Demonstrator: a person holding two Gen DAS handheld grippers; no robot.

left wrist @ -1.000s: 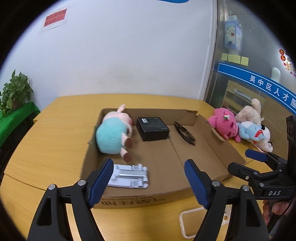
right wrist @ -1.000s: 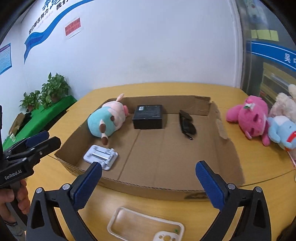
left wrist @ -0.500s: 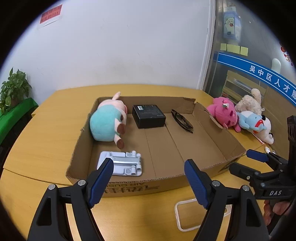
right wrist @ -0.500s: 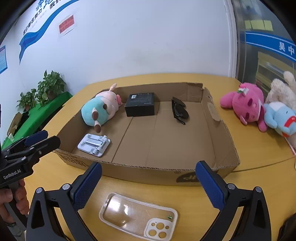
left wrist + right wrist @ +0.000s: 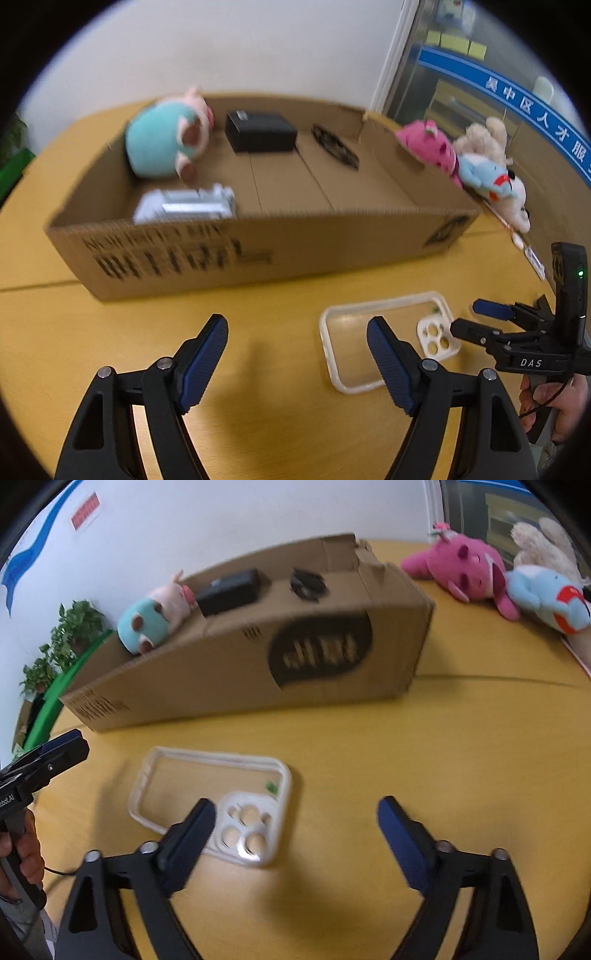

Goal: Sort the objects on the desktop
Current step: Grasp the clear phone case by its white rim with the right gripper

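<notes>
A clear phone case [image 5: 384, 343] [image 5: 210, 801] lies on the yellow table in front of a shallow cardboard box [image 5: 258, 251] [image 5: 258, 672]. The box holds a teal and pink plush [image 5: 162, 144] [image 5: 151, 622], a black box [image 5: 260, 131] [image 5: 229, 590], sunglasses [image 5: 334, 146] [image 5: 306, 583] and a silver stand [image 5: 184, 205]. My left gripper [image 5: 297, 347] is open, low over the table, just left of the case. My right gripper [image 5: 295, 827] is open, its left finger over the case's camera end; it also shows in the left wrist view [image 5: 476, 317].
Three plush toys, pink [image 5: 428, 146] [image 5: 465, 568], beige [image 5: 484, 138] and blue [image 5: 487, 177] [image 5: 546, 594], lie on the table right of the box. Potted plants [image 5: 62, 642] stand beyond the table's left edge. A white wall is behind.
Both grippers have dropped toward the table in front of the box and closer to the phone case. Both stay open and empty.
</notes>
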